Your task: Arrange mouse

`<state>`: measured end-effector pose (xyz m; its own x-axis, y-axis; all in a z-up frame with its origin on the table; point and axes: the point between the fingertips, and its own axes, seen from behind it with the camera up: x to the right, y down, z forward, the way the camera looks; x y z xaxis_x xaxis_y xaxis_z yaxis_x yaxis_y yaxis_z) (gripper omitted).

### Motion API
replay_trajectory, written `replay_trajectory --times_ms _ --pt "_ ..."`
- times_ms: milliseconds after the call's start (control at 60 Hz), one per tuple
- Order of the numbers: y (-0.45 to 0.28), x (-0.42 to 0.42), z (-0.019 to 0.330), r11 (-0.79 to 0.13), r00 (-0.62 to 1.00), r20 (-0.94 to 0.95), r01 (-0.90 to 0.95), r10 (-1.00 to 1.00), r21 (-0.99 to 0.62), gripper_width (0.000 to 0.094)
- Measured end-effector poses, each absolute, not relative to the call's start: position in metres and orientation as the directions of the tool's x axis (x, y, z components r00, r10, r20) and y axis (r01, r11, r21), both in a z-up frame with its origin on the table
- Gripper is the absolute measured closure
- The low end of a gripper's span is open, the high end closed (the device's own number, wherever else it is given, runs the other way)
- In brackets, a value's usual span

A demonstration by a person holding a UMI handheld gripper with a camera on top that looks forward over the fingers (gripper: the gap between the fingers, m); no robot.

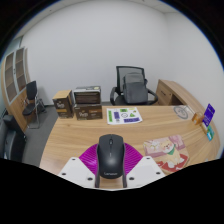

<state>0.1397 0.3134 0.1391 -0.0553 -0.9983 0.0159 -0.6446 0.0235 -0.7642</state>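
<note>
A black computer mouse (110,154) sits between the two fingers of my gripper (110,165), lifted above the wooden desk (90,135). The magenta pads (90,159) press against both of its sides. My gripper is shut on the mouse, whose scroll wheel points away from me. The rear of the mouse hides the gap between the fingertips.
A colourful booklet (124,115) lies on the desk beyond the mouse. A patterned mat or picture (170,151) lies to the right, a small purple box (209,112) further right. A black office chair (130,85) stands behind the desk, with cabinets and boxes (80,100) at the left.
</note>
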Motion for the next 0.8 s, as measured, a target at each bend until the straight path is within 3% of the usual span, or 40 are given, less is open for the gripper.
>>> replay_trajectory --times_ms 100,233,467,650,800 --pt "0.237 0.152 0.164 0.021 -0.121 0.068 -0.615 -0.99 -0.788 0.0629" --pt "0.144 0.157 0.155 0.063 -0.214 0.09 -0.616 -0.973 -0.785 0.063" --pt "0.051 0.151 0.074 0.121 -0.258 0.084 -0.684 -0.962 -0.719 0.0631" --pt "0.032 0.145 0.013 0.158 -0.263 0.052 -0.715 -0.963 -0.681 0.0631" --pt "0.032 0.142 -0.015 0.183 -0.257 0.015 -0.727 -0.966 -0.662 0.063"
